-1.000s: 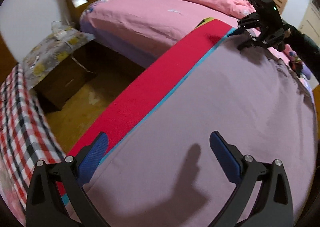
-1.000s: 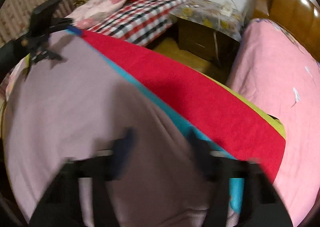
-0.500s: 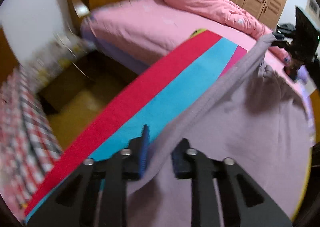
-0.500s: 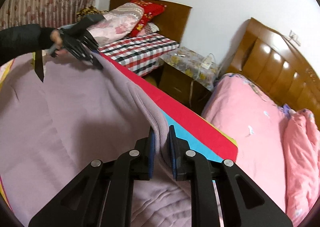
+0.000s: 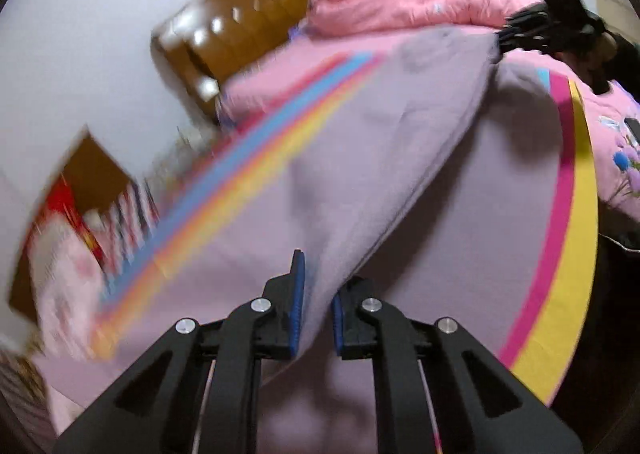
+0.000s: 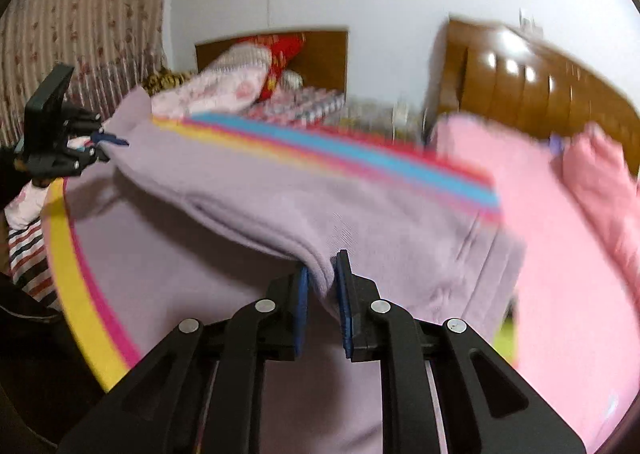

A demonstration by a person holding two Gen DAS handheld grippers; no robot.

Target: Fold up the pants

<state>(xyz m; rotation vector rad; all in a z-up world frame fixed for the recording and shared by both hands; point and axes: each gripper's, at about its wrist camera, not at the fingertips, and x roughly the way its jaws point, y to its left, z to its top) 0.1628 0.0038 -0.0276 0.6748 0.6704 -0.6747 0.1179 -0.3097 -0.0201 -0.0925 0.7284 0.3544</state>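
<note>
The lilac pants (image 5: 360,158) lie over a striped mat (image 5: 560,294) with red, blue, pink and yellow bands. My left gripper (image 5: 318,306) is shut on one edge of the pants and holds it lifted. My right gripper (image 6: 322,286) is shut on the far end of the same edge (image 6: 320,266). The lifted fabric hangs in a fold over the flat layer of the pants (image 6: 180,274). Each gripper shows in the other's view, the right one (image 5: 532,30) and the left one (image 6: 60,138).
A pink bed (image 6: 560,254) with a wooden headboard (image 5: 248,30) lies beyond the mat. A second bed with a checked cover and pillows (image 6: 256,82) stands by the wall. A striped curtain (image 6: 80,26) hangs at the left.
Both grippers went from open above the flat pants to shut on the edge, then lifted it and carried it across, so more of the mat's stripes show.
</note>
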